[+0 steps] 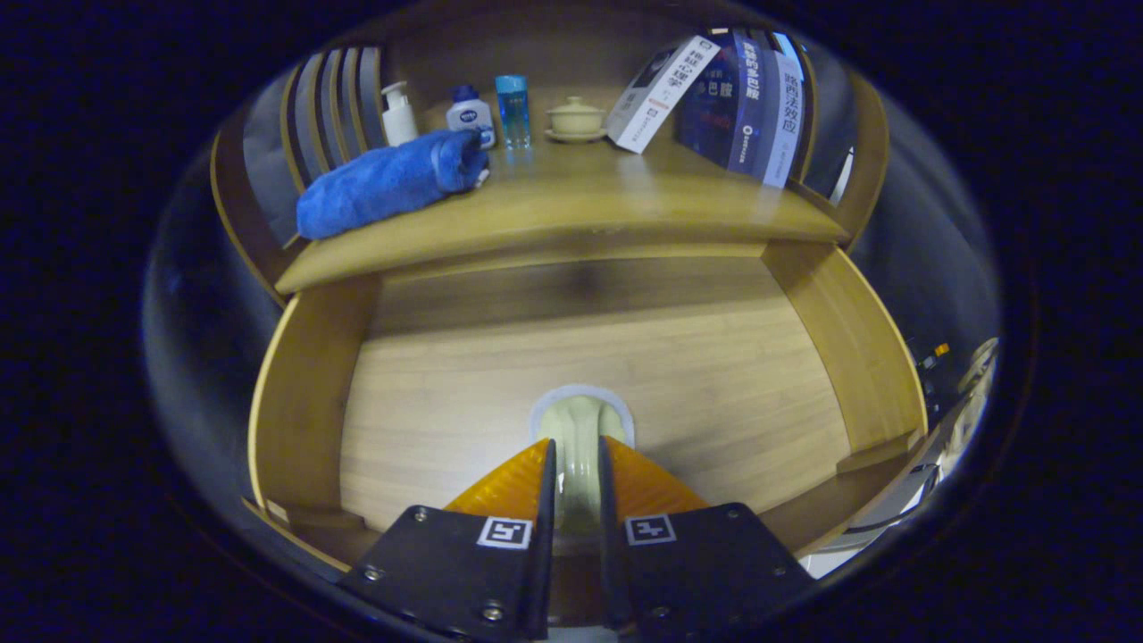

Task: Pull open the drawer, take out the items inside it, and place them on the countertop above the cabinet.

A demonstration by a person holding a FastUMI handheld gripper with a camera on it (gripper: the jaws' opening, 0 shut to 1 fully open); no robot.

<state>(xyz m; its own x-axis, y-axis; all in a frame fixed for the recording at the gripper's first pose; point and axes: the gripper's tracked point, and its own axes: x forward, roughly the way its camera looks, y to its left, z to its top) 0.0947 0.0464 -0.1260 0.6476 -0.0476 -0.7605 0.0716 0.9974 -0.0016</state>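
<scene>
Open wooden drawer (304, 393), lower frame: tongs (576, 455) clenched on a pale cup (582, 420); bench (571, 219) lies above, beyond.

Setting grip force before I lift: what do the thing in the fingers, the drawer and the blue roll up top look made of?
The cup held in the gripper looks like glazed ceramic: pale, glossy. The drawer looks like light wood or laminate, matte with straight grain. The rolled towel on the countertop is soft terry cloth, fuzzy.
</scene>
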